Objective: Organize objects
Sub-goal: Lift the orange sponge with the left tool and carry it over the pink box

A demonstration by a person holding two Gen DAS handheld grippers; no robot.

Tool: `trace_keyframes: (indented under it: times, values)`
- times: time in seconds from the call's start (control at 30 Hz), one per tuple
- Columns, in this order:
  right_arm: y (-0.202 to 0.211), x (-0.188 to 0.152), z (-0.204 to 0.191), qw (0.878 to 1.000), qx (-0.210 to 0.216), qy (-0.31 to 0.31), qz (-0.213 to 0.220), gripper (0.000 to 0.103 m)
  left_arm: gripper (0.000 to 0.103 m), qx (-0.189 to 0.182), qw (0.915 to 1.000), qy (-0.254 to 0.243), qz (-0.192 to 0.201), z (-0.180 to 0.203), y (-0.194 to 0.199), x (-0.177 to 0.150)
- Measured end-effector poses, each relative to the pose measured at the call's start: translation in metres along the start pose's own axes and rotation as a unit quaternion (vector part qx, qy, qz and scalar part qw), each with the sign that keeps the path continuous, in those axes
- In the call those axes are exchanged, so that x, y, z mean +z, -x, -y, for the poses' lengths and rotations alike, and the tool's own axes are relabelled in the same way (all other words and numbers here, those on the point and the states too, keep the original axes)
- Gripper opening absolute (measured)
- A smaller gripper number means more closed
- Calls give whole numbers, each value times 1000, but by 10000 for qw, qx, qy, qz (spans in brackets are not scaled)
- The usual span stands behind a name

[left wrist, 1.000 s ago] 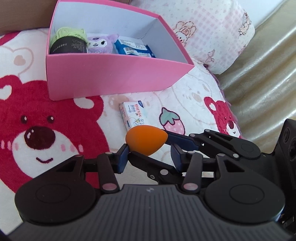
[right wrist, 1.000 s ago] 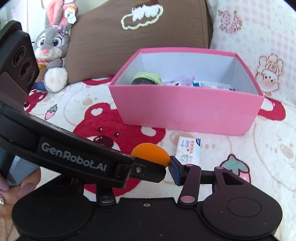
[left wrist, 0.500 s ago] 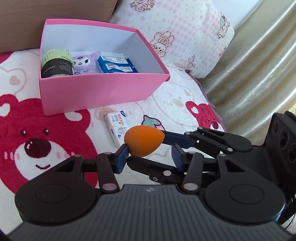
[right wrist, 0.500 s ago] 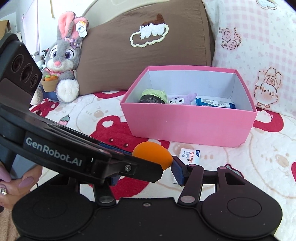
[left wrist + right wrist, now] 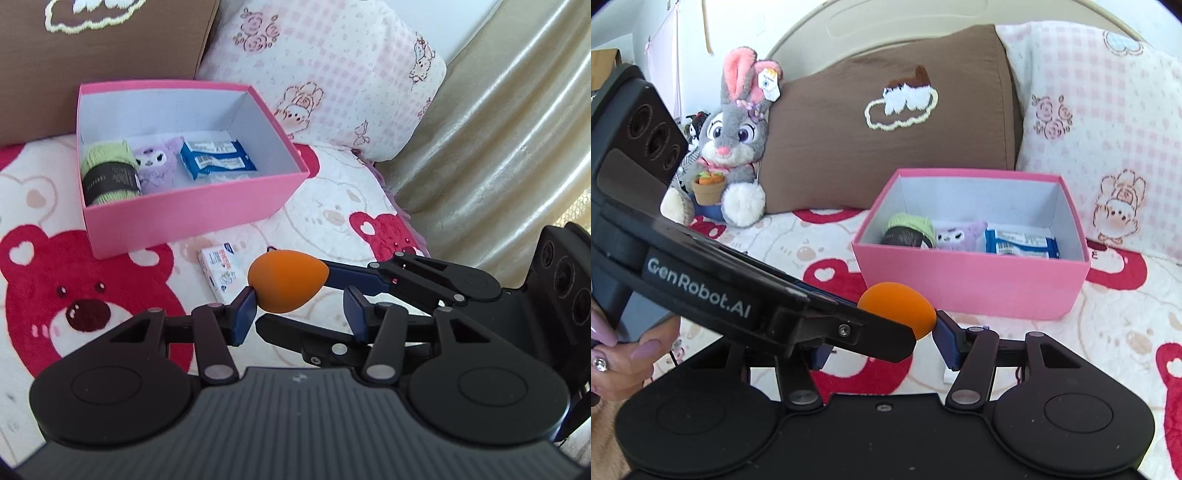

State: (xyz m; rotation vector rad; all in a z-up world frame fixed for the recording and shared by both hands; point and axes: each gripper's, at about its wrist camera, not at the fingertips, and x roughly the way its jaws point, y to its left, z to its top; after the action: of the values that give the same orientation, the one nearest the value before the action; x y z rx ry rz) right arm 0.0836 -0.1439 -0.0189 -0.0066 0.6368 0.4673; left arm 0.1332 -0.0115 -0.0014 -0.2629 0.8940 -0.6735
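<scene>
Two sets of jaws bracket the orange sponge, touching opposite ends.

The left tool is matte black, with two round discs at the lower corners of the frame and a ribbed grey housing between them. Its linkage bars carry small silver pivot pins, and its fingers end in dark blue pads. The right tool has the same black build, silver pins and blue pads. Across the left of the right wrist view, the other tool's side bears white "GenRobot.AI" lettering, one screw, and a block with three round recesses. A hand at lower left wears long lilac nails and a jewelled ring.
</scene>
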Motion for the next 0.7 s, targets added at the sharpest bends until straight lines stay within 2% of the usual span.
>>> trace_keyframes:
  times: [0.33,0.7]
  values:
    - [10,44,10,9992,156,-353,74,61,48,89,9999,-43,62,15,23,44]
    - [-9,92,28,9978,190,-635,0,61,49,341,9993,101,96,10,22,98]
